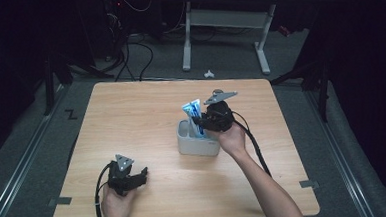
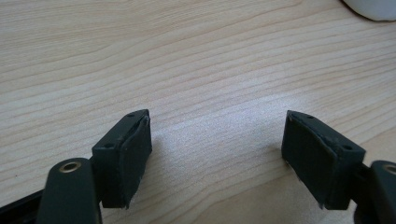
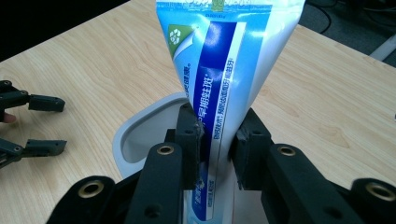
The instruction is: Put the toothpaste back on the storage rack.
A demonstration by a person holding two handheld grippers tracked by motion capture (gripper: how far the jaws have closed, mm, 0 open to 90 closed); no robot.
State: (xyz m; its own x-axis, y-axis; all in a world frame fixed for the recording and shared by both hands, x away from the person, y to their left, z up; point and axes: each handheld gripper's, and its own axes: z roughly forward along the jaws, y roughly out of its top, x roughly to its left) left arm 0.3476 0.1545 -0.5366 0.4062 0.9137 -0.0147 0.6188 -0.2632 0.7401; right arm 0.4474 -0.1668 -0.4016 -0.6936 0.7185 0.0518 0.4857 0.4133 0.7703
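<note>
Over the grey holder, right gripper pinches toothpaste tube upright for stowing; left gripper rests spread on tabletop.

My two grippers are matte black: the left gripper and the right gripper each carry a grey three-cornered plate on top and trail a black cable back along my bare forearms, which show no sleeves. Up close, each jaw ends in a blocky, dark, rubbery pad with worn edges. The jaw arms carry brass-ringed screw holes.
</note>
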